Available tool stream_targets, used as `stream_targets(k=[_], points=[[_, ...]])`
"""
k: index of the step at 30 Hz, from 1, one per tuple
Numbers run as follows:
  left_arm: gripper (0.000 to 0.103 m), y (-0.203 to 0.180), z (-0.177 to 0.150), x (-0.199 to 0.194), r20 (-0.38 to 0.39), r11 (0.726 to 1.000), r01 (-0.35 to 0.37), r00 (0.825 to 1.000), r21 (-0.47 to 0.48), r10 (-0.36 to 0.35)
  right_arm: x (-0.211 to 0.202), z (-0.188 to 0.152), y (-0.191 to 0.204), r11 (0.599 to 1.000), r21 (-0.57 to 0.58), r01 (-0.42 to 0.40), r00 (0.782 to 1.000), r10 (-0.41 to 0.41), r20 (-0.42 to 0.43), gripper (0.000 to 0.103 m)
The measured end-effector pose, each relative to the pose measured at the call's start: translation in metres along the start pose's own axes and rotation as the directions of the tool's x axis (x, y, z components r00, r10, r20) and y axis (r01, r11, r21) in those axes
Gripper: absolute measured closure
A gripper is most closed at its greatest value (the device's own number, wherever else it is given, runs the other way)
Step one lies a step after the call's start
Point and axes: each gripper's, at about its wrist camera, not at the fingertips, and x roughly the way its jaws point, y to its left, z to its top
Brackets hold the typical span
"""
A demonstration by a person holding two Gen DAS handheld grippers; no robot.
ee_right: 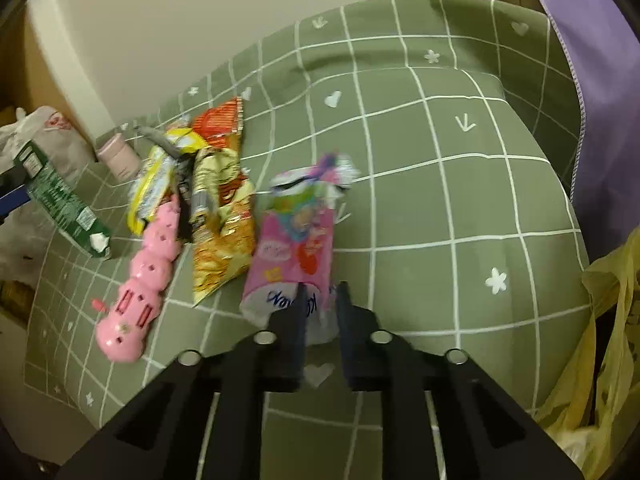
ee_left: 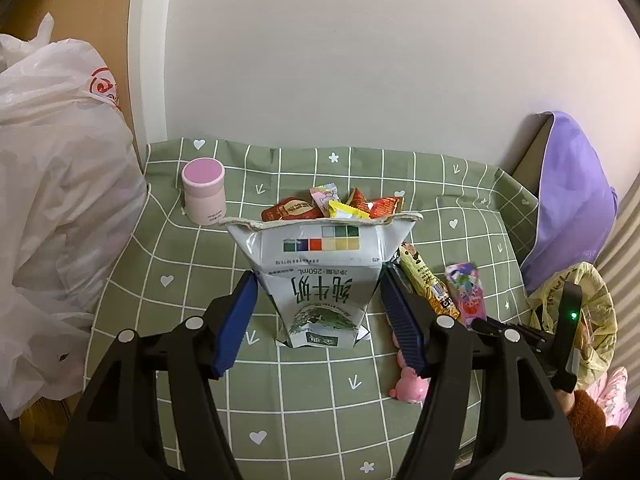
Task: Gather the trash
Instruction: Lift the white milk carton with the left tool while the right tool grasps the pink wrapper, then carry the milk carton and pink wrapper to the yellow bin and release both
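In the left wrist view a white and green milk carton (ee_left: 316, 248), its torn top flared wide, stands between the blue pads of my left gripper (ee_left: 317, 280), which press on its two sides. In the right wrist view the same carton (ee_right: 60, 208) shows at the far left, tilted. My right gripper (ee_right: 320, 292) is shut on the near end of a pink snack wrapper (ee_right: 296, 240) that lies on the green checked cloth (ee_right: 440, 200). A gold crisp wrapper (ee_right: 224, 240), a yellow wrapper (ee_right: 152, 188) and a red one (ee_right: 220, 120) lie to its left.
A pink toy (ee_right: 140, 280) lies beside the wrappers and a pink jar (ee_left: 203, 192) stands at the back left. A yellow bag (ee_right: 600, 340) hangs open off the table's right edge. There is a white plastic bag (ee_left: 52, 200) at the left and purple cloth (ee_left: 572, 200) at the right.
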Motion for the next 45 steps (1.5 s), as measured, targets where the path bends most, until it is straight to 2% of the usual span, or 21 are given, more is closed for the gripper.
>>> stream_targets(k=[4, 11, 21, 26, 29, 33, 35, 36, 41, 42, 45], points=[[0.043, -0.002, 0.0, -0.001, 0.004, 0.999, -0.009, 1.0, 0.031, 0.009, -0.018, 0.001, 0.002, 1.0, 0.019, -0.01, 0.999, 0.009, 0.031, 0.093], [0.043, 0.0, 0.005, -0.004, 0.015, 1.0, 0.013, 1.0, 0.008, -0.013, -0.056, 0.008, 0.009, 0.999, 0.034, -0.019, 0.994, 0.015, 0.11, 0.094], [0.043, -0.02, 0.019, -0.024, 0.082, 0.996, 0.059, 0.995, 0.06, -0.064, -0.089, 0.015, 0.026, 0.999, -0.039, 0.023, 0.988, -0.017, 0.15, 0.094], [0.044, -0.032, 0.03, -0.034, 0.12, 0.992, 0.109, 0.986, 0.068, -0.117, -0.118, 0.02, 0.031, 0.995, -0.075, 0.068, 0.977, -0.052, 0.206, 0.094], [0.044, -0.047, 0.043, -0.04, 0.149, 0.984, 0.162, 0.974, 0.079, -0.172, -0.143, 0.022, 0.028, 0.992, -0.079, 0.103, 0.964, -0.08, 0.252, 0.094], [0.044, -0.087, 0.061, -0.05, 0.186, 0.955, 0.246, 0.943, 0.168, -0.275, -0.188, 0.02, 0.017, 0.982, -0.055, 0.18, 0.932, -0.153, 0.329, 0.094], [0.044, -0.112, 0.069, -0.055, 0.196, 0.931, 0.29, 0.922, 0.222, -0.334, -0.208, 0.017, 0.01, 0.975, -0.033, 0.222, 0.914, -0.196, 0.356, 0.094], [0.044, -0.13, 0.073, -0.058, 0.199, 0.909, 0.324, 0.904, 0.261, -0.379, -0.222, 0.015, 0.004, 0.967, -0.015, 0.254, 0.898, -0.23, 0.375, 0.094], [0.044, -0.196, 0.082, -0.063, 0.169, 0.821, 0.439, 0.836, 0.364, -0.522, -0.27, -0.002, -0.026, 0.937, 0.088, 0.339, 0.844, -0.344, 0.411, 0.094], [0.044, -0.214, 0.082, -0.062, 0.145, 0.793, 0.473, 0.817, 0.384, -0.558, -0.28, -0.008, -0.033, 0.927, 0.119, 0.356, 0.831, -0.372, 0.413, 0.094], [0.044, -0.248, 0.079, -0.058, 0.093, 0.735, 0.533, 0.78, 0.42, -0.619, -0.298, -0.022, -0.052, 0.904, 0.187, 0.385, 0.808, -0.428, 0.405, 0.094]])
